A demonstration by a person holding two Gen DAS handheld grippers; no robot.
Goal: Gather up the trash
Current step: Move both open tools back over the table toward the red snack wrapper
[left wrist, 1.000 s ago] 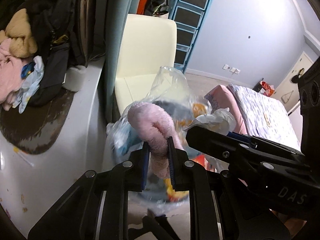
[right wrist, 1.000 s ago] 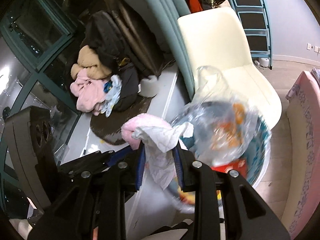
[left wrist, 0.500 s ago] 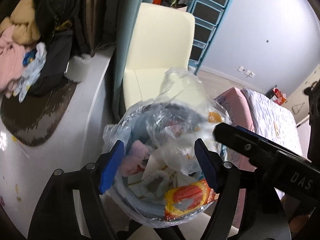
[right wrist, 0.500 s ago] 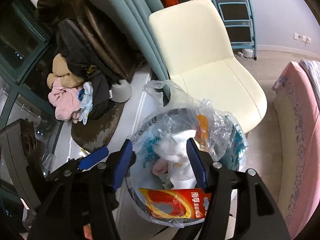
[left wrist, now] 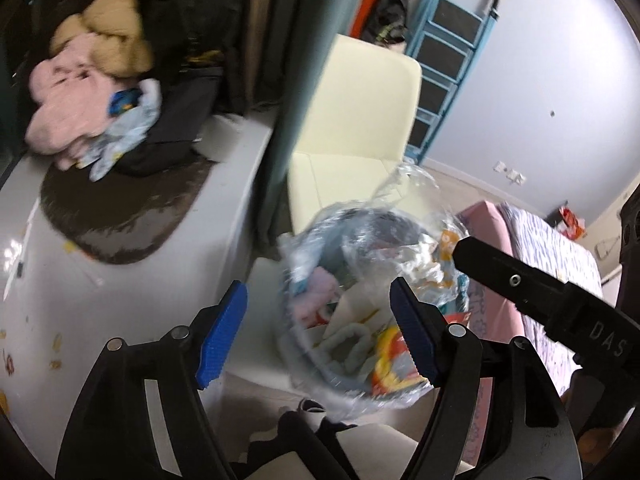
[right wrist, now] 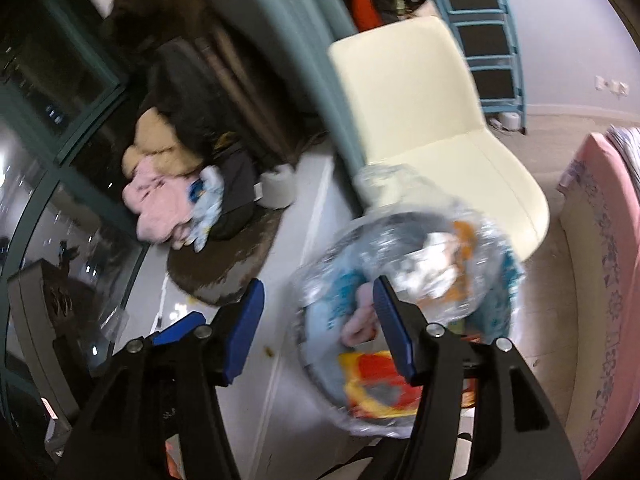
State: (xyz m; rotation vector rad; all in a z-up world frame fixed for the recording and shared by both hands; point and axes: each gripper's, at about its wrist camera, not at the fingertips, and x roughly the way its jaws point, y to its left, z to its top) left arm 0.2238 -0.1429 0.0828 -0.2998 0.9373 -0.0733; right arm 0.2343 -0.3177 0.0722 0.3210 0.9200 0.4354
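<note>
A round bin (left wrist: pixel 289 280) (right wrist: pixel 320 322) lined with a clear plastic bag stands on the floor by the white ledge. Inside lie a pink fluffy piece (left wrist: pixel 316 292) (right wrist: pixel 360 320), crumpled white paper (left wrist: pixel 416 256) (right wrist: pixel 432 264) and a red-orange packet (left wrist: pixel 394 368) (right wrist: pixel 372 384). My left gripper (left wrist: pixel 318 336) hangs open above the bin's left rim, nothing between its blue pads. My right gripper (right wrist: pixel 318 330) is open too, over the same rim, and empty. Its black body (left wrist: pixel 560 304) crosses the right of the left wrist view. Both views are blurred.
A cream chair (left wrist: pixel 360 120) (right wrist: pixel 420 120) stands just behind the bin, with a blue step ladder (left wrist: pixel 452 60) beyond it. The ledge (left wrist: pixel 100 300) carries a brown mat (left wrist: pixel 120 216), piled clothes (left wrist: pixel 76 112) and a paper roll (right wrist: pixel 276 188). A pink-edged bed (right wrist: pixel 600 260) lies right.
Both grippers opened: the left let go of the pink fluffy piece and the right the white paper, which now lie in the bin. Both views have since swung left toward the ledge.
</note>
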